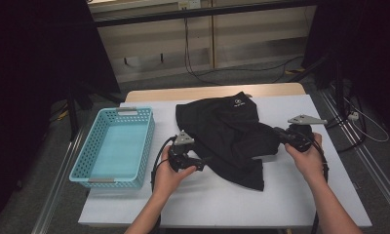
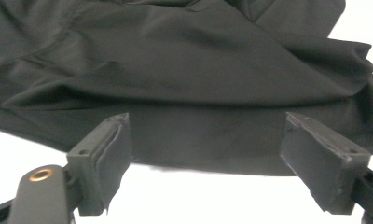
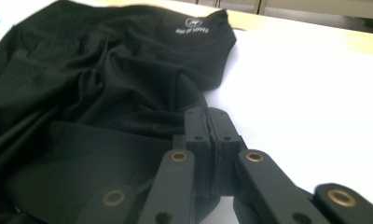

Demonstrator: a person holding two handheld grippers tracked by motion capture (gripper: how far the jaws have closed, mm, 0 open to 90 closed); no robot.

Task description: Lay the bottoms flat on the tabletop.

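High view: fixed overhead, faces forward-down over whole surface (image 1: 222,195). Gripper views: close, low along own jaws. All three share black garment (image 1: 227,131).

Black garments: one (image 1: 227,134), crumpled, perhaps more folded within; hard to tell
Turquoise baskets: one (image 1: 98,146)
Grippers: two, left gripper (image 1: 198,163) and right gripper (image 1: 279,132)
Hands: two, left hand (image 1: 169,178), right hand (image 1: 307,158)
Tables: one (image 1: 310,195)
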